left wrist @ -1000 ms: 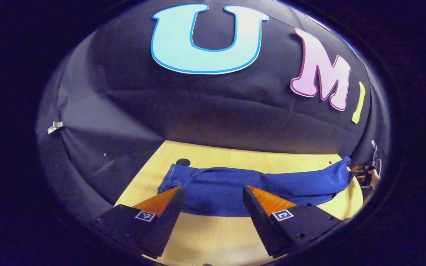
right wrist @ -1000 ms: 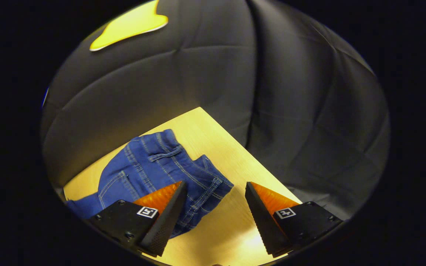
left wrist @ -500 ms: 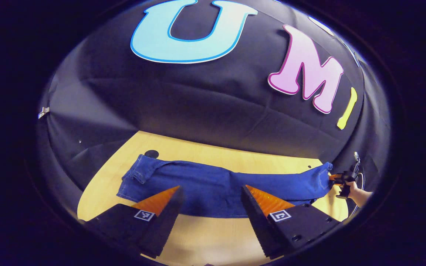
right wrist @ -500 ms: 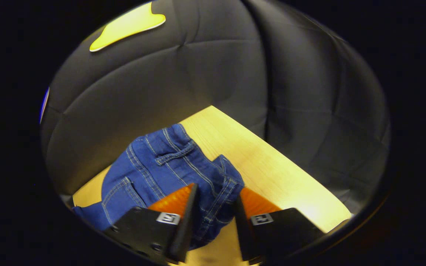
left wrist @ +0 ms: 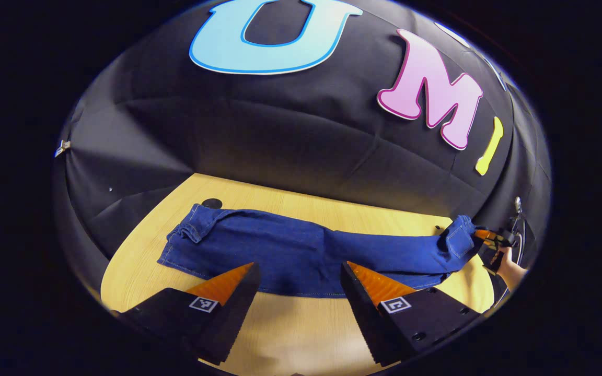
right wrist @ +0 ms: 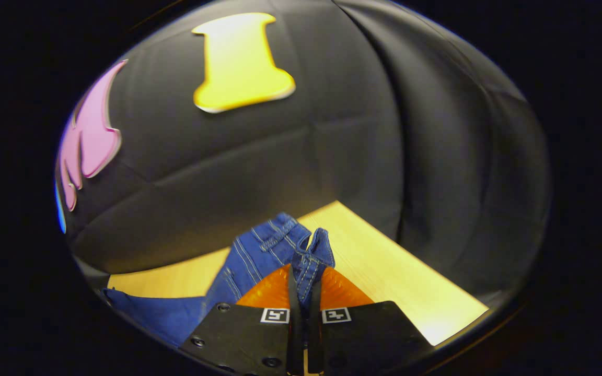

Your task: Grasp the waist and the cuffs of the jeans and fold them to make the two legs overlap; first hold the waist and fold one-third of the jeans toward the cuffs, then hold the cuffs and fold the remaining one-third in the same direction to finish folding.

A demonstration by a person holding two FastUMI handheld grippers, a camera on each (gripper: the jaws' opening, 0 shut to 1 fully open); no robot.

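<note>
Blue jeans point(left wrist: 301, 245) lie stretched across the wooden table point(left wrist: 301, 329), cuffs point(left wrist: 188, 235) at the left end and waist point(left wrist: 458, 235) at the right end. My left gripper point(left wrist: 298, 267) hangs open above the near edge of the legs, nothing between its fingers. At the far right of the left gripper view, my right gripper point(left wrist: 491, 243), held by a hand point(left wrist: 512, 271), pinches the waist. In the right gripper view my right gripper point(right wrist: 305, 271) is shut on a bunched fold of the waistband point(right wrist: 314, 250), raised off the table point(right wrist: 384, 261).
A small black round spot point(left wrist: 211, 203) marks the table just behind the cuffs. The table's back and side edges meet the black cloth wall. Bare wood point(left wrist: 290, 334) lies in front of the jeans, and more bare wood point(right wrist: 416, 292) lies right of the waist.
My right gripper went from open beside the waist to shut on the waistband and raised it. The left gripper drew back and stayed open; more of the cuff end shows.
</note>
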